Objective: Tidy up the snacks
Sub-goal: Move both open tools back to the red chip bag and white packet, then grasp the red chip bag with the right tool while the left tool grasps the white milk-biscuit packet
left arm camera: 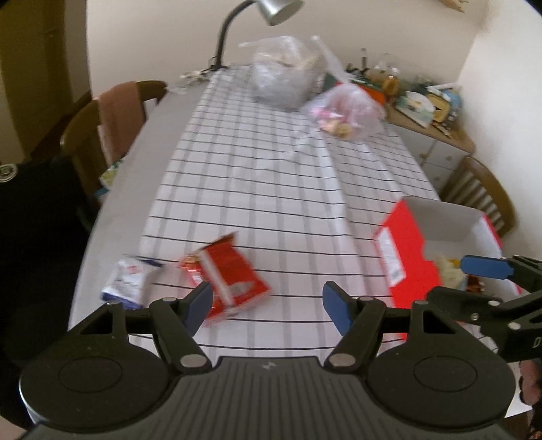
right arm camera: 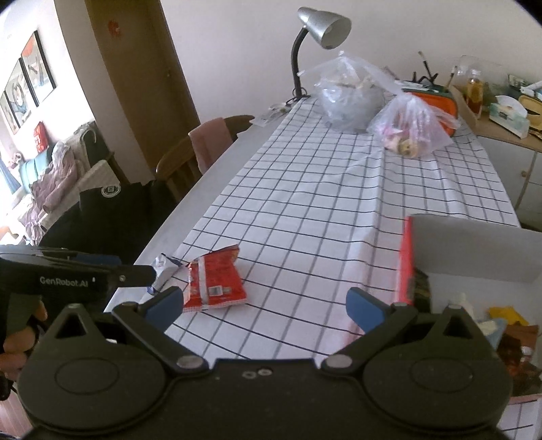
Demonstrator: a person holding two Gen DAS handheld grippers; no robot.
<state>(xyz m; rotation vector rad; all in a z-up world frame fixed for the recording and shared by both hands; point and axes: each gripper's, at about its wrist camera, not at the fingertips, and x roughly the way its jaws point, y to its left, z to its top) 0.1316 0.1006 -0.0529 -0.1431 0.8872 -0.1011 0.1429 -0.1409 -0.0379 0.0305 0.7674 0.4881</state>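
At the far left of the counter (right arm camera: 189,203), near its edge, a small white-and-blue snack packet (left arm camera: 126,279) lay just off the checked cloth (left arm camera: 271,176). Just to its right, a red snack packet (left arm camera: 230,277) lay flat on the cloth, one end torn open. The left hand-held gripper (left arm camera: 267,306) hung above the cloth with its blue-padded fingers apart and nothing between them; the red packet showed just beyond its left fingertip, and whether they touched could not be told. The right hand-held gripper (right arm camera: 264,306) stood with its fingers spread wide, likewise empty, over bare cloth between the red packet and a red box (right arm camera: 406,264). That box sat open at the right edge of the counter, with several snack packets (right arm camera: 508,325) already lying inside its white interior. In the left wrist view, one blue finger (left arm camera: 487,266) of the right hand-held gripper reached over the box's near wall. Farther back on the cloth stood two clear plastic bags (right arm camera: 352,98), the right one holding pinkish items, and a silver desk lamp (right arm camera: 321,25) rose behind them.
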